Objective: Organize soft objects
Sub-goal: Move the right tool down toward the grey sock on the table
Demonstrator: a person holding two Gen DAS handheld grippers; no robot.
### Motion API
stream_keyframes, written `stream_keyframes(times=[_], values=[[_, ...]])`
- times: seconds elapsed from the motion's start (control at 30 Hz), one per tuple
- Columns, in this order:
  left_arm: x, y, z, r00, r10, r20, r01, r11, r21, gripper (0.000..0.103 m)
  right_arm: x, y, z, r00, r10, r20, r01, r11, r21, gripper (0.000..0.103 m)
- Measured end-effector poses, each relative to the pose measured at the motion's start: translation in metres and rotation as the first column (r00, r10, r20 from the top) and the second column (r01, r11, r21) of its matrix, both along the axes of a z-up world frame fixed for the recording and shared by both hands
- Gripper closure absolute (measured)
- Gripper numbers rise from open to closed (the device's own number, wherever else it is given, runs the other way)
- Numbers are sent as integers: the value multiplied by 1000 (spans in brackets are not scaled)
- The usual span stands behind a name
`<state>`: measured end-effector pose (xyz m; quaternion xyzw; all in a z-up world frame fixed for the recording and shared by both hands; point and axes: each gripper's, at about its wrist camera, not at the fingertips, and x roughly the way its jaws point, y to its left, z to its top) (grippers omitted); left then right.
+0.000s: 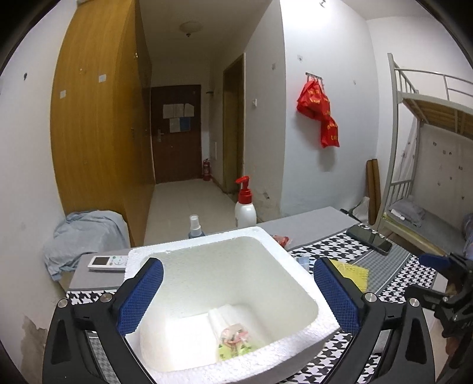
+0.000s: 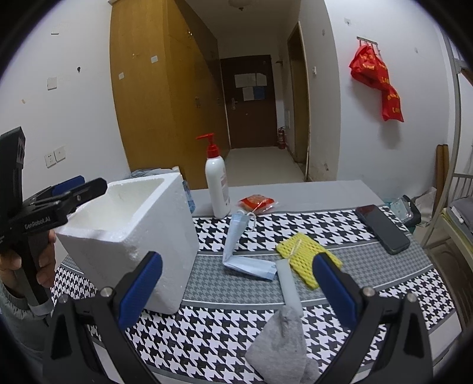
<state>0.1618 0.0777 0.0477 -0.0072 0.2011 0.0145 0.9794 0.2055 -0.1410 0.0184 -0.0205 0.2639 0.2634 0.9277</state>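
Spread left fingers (image 1: 238, 291) straddle foam box (image 1: 189, 257) holding a half-hidden packet (image 1: 235, 339); right fingers (image 2: 236, 291) spread.

It was a dormitory room: a metal bunk bed (image 1: 428, 124) stood at the right, tall wooden wardrobes (image 1: 97, 118) at the left, and a far entrance door (image 1: 176, 133) carried posted notices.

- We see white walls (image 1: 325, 44) around us, marked with small holes and hooks.
- A tall wooden wardrobe (image 1: 97, 118) stands on the left.
- Past it a corridor with a pale tiled floor (image 1: 183, 201) runs to a dark brown door (image 1: 177, 133) with papers pinned on it.
- A round ceiling lamp (image 1: 190, 27) hangs above the corridor.
- A grey metal bunk bed (image 1: 428, 118) stands on the right.
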Motion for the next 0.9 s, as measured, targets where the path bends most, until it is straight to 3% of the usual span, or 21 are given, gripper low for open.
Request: stream_keyframes(times=[0.43,0.63,0.9], values=[[-30,-22,12,999,-28,44,27,999,27,1,-15,-16,11,999,22,39,-24,999,39,1],[-52,-37,8,996,-45,73,42,998,46,1,-32,-25,14,996,41,80,-46,997,64,1],[-87,-52,-11,987,-82,140,82,997,6,1,-53,-41,2,992,46,118,-61,991,123,1]])
